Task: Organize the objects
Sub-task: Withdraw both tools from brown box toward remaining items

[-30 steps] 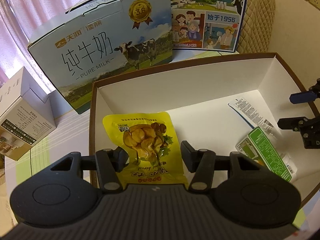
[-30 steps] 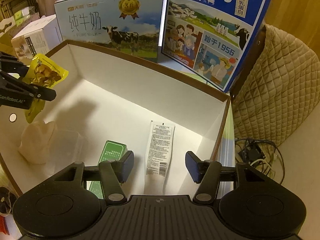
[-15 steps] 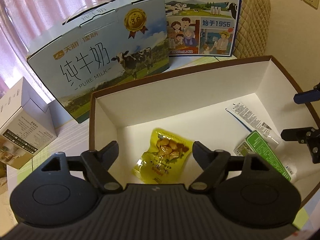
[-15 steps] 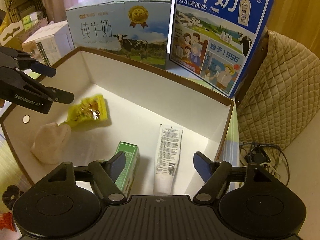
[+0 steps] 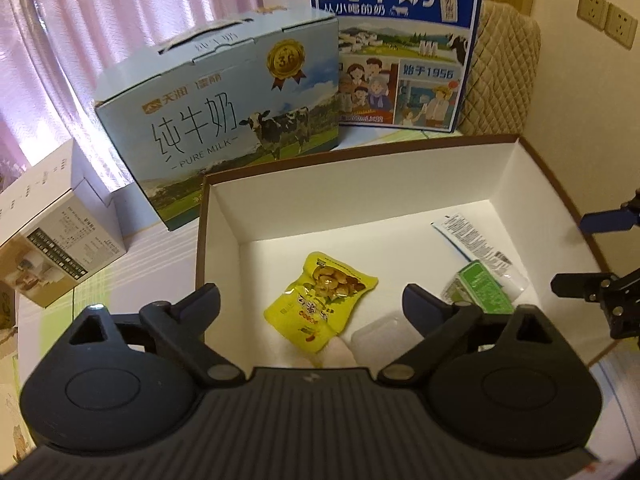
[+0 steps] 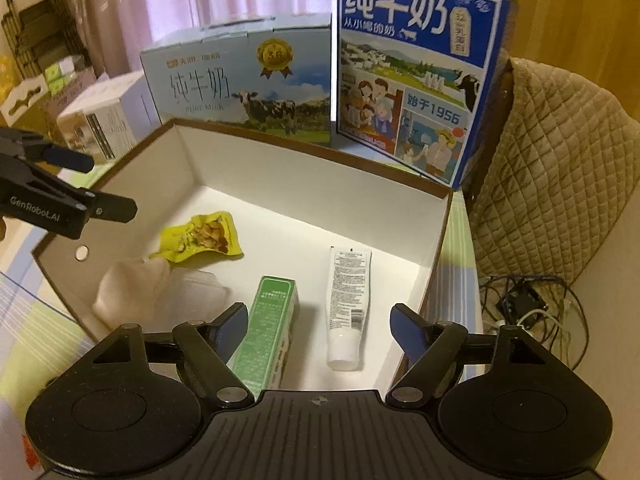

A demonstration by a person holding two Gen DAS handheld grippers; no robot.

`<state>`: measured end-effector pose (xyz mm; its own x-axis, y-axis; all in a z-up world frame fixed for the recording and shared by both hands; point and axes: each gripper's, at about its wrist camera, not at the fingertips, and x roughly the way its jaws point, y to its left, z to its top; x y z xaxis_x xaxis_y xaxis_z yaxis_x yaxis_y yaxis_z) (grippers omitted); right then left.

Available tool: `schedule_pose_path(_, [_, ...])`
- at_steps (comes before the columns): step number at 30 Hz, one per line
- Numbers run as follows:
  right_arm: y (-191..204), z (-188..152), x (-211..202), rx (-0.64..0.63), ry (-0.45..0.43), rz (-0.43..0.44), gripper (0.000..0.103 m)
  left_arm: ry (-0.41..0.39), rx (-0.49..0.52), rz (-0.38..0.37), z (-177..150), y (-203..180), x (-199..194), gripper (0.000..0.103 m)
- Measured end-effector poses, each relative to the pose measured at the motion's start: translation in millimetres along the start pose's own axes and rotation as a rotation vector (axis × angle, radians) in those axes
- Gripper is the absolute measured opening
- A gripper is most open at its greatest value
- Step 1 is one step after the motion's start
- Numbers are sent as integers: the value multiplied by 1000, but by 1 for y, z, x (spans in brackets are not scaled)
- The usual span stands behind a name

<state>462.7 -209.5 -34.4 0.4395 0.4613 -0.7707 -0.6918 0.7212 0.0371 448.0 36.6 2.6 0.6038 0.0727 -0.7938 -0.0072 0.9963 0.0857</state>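
A white-lined cardboard box [image 5: 360,196] holds a yellow snack packet [image 5: 324,304] [image 6: 200,236], a green carton [image 6: 272,332] [image 5: 480,284] and a white tube [image 6: 346,300] [image 5: 476,240], all lying flat. A pale soft bundle [image 6: 132,292] and a clear plastic piece [image 5: 380,332] lie by the packet. My left gripper [image 5: 310,300] [image 6: 108,186] hovers above the packet, its jaws opening with nothing between them. My right gripper [image 6: 320,314] [image 5: 574,252] hangs above the carton and tube, its jaws also opening and holding nothing.
Two milk cartons stand behind the box: a pale blue one [image 5: 224,120] and a dark blue one [image 5: 400,48]. A small white box [image 5: 52,240] sits at the left. A quilted chair back [image 6: 560,168] and tangled cables [image 6: 528,308] lie to the right.
The left gripper let go of the yellow packet, which dropped to the box floor. Both grippers' jaws widened and both pulled back and up from the box.
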Motion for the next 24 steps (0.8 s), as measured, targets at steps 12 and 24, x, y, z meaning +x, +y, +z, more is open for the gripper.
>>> schedule_pose_path(12, [11, -21, -52, 120, -93, 9, 76, -43, -57, -5, -22, -8, -59, 98])
schedule_pose_path(24, [29, -53, -101, 203, -162, 28, 76, -91, -88, -12, -64, -21, -118, 98])
